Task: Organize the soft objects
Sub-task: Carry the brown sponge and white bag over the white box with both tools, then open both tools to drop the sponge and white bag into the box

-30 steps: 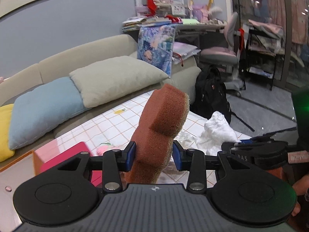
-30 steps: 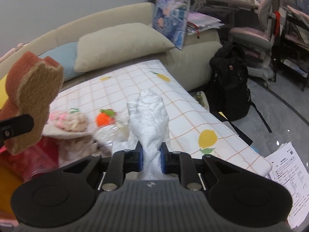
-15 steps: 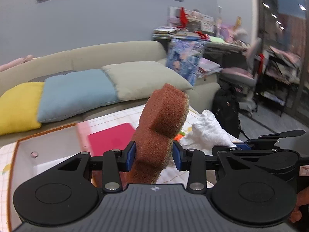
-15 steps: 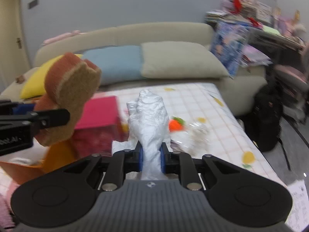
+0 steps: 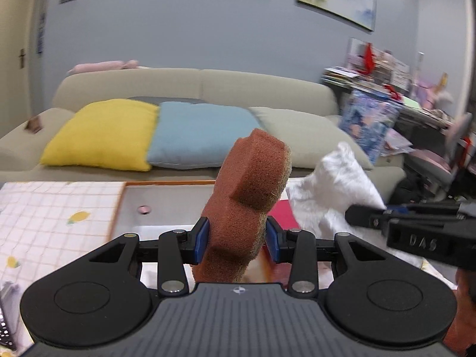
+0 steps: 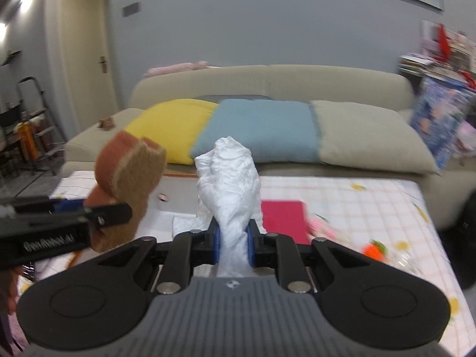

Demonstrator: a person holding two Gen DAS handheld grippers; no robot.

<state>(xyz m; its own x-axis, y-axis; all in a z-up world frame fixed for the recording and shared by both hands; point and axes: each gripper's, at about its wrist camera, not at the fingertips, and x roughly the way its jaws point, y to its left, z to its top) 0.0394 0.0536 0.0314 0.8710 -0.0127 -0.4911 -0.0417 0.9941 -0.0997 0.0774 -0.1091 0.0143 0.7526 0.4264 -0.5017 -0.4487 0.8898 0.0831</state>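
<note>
Left wrist: rust-brown sponge [image 5: 250,205] upright in left tool [image 5: 237,239]; right tool [image 6: 233,245] clamping crumpled white cloth [image 6: 230,190].

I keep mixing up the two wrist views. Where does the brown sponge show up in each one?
Left wrist view: the brown sponge stands in the centre, clamped in the left hand-held gripper.
Right wrist view: the same sponge is at the left edge, beside the white cloth held in the right hand-held gripper.
Shared landmark: the blue cushion on the sofa.
</note>
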